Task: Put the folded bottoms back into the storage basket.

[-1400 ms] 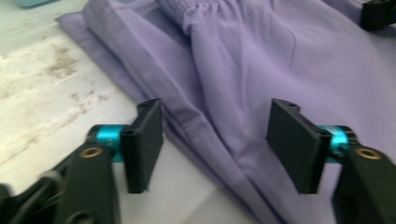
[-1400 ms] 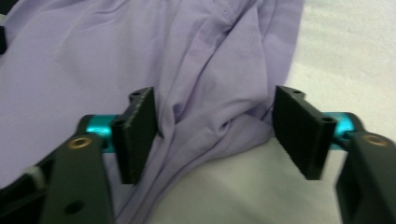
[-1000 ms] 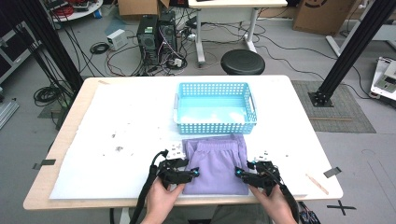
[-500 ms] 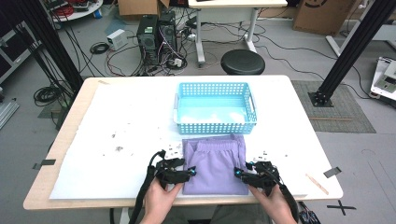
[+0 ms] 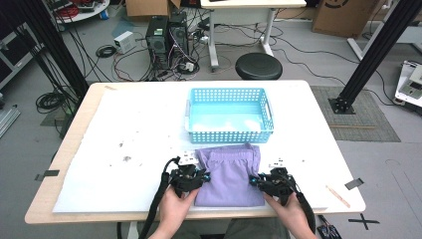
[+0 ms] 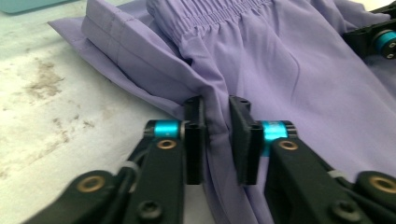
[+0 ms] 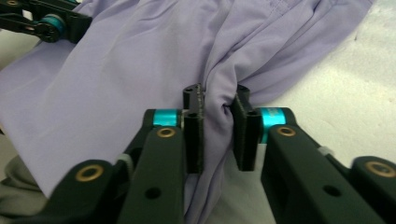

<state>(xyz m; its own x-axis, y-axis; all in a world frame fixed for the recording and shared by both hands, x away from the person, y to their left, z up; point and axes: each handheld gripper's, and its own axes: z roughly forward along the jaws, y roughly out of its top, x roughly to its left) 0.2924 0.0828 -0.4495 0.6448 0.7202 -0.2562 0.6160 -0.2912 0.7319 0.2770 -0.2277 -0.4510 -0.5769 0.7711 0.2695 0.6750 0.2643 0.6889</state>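
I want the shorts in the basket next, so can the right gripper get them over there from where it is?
Probably yes. The right gripper is pinching the shorts' edge, and the empty basket sits just beyond them with nothing between.

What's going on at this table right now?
A person holds a gripper in each hand at a purple pair of shorts lying flat on the white table, just in front of a blue basket. The left gripper and the right gripper have each just been closing on a bunched fold at opposite side edges of the fabric. The shorts are pinched on both sides but not yet lifted.
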